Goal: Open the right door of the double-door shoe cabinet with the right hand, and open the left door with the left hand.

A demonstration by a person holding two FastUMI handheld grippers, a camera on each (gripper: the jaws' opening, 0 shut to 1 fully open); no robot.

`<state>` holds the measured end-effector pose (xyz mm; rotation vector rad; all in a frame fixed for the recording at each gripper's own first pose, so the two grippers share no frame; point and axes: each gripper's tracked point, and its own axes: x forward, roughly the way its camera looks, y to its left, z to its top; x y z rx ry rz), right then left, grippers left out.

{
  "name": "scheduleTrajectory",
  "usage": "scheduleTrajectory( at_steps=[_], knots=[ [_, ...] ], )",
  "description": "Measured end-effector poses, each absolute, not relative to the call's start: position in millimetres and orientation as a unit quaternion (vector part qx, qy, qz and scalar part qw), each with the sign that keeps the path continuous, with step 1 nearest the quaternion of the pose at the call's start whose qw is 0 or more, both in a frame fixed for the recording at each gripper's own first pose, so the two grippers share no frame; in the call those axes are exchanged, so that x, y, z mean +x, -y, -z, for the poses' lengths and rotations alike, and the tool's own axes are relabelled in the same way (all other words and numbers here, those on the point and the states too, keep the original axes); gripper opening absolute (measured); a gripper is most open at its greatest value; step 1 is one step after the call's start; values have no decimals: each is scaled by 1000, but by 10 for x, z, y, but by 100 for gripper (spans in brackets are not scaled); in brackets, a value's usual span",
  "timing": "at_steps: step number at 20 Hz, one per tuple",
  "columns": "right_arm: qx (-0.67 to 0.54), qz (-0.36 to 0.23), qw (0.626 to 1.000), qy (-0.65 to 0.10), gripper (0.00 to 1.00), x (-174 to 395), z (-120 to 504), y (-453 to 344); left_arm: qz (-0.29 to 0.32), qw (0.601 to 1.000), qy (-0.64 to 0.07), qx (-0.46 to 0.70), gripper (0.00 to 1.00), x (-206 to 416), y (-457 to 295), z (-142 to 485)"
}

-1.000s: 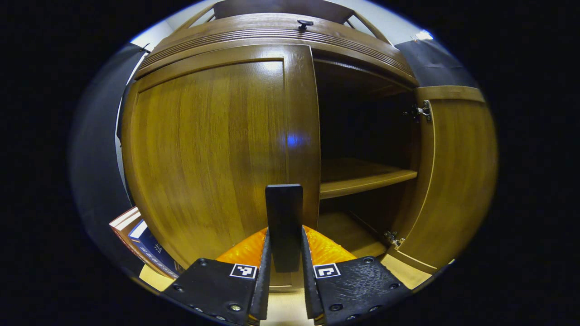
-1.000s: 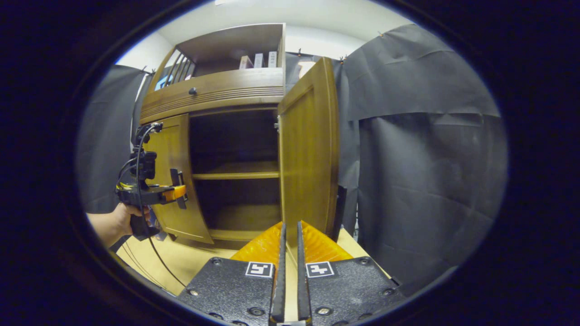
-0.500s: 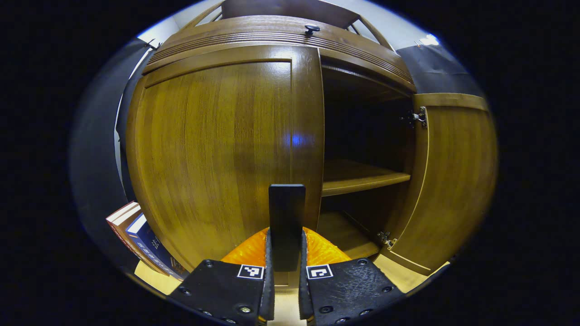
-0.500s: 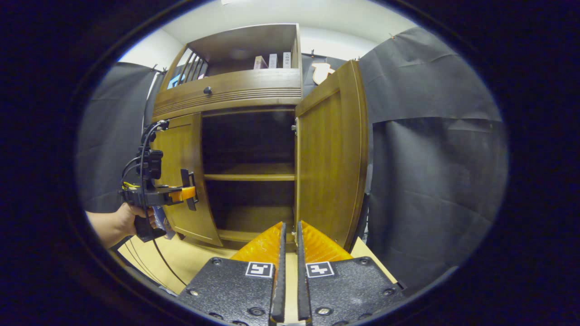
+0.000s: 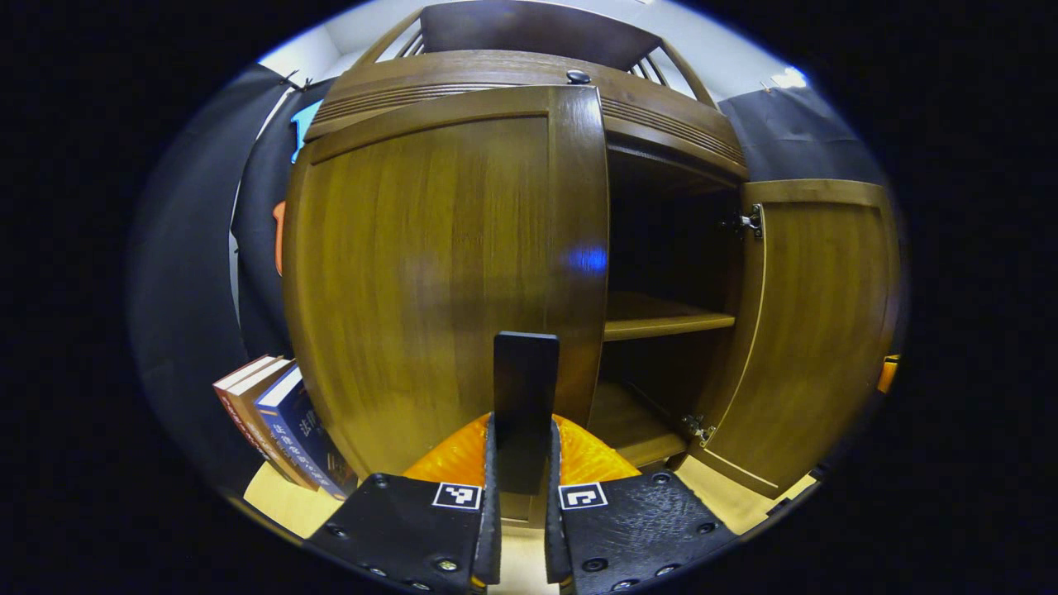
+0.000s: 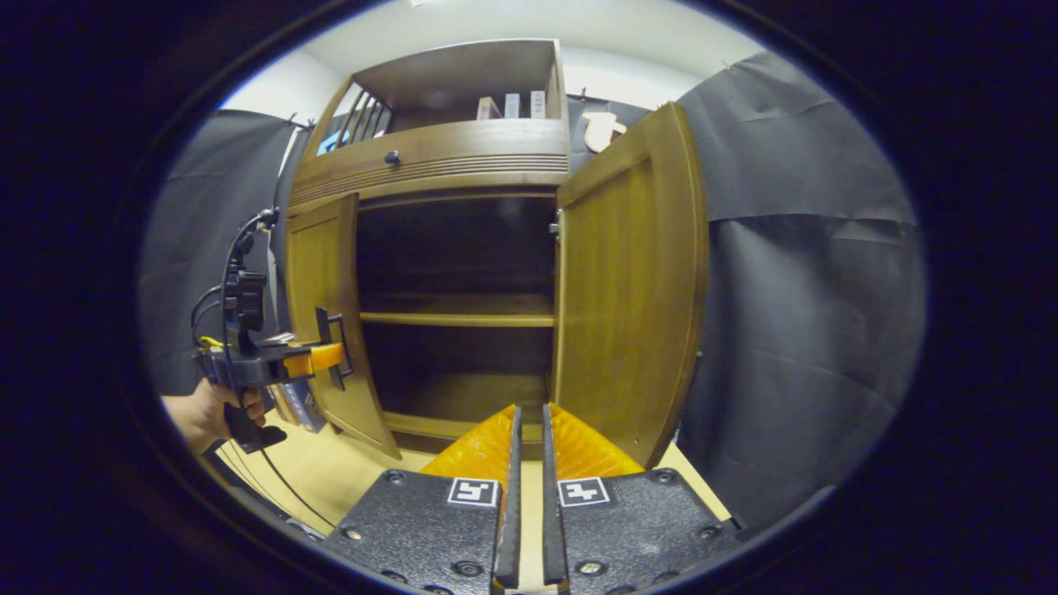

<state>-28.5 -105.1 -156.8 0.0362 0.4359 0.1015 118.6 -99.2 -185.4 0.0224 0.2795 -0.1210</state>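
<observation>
Left tool pinches the dark handle at the left door's free edge; door part open. Right tool pressed together, holding nothing, near the wide-open right door. Advice: pull along the hinge arc, grip firm. Book spine writing illegible.

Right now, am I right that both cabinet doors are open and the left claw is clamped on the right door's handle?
Not quite: the left claw is clamped on the left door's handle, as the left gripper view shows. The left door and the right door are both open, as you said.
</observation>
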Motion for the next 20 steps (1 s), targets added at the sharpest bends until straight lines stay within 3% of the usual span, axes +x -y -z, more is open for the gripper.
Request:
scheduleTrajectory(
  at_steps=[9,10,11,12,13,20],
  knots=[
    [14,-100,971,-215,13,-177,1575,766,5,989,-144,-13,19,606,639,1770],
    [11,-107,970,-216,13,-155,1578,717,-2,989,-147,-17,28,546,595,1776],
    [10,-117,969,-215,13,-145,1586,662,-7,989,-146,-20,19,499,552,1761],
    [9,-126,969,-214,15,-132,1593,606,-16,989,-147,-27,19,426,501,1749],
    [9,-134,968,-213,13,-123,1604,543,-16,989,-147,-25,11,407,478,1752],
    [0,-179,961,-213,13,-90,1607,172,-62,987,-147,-37,11,111,90,1712]
  ],
)
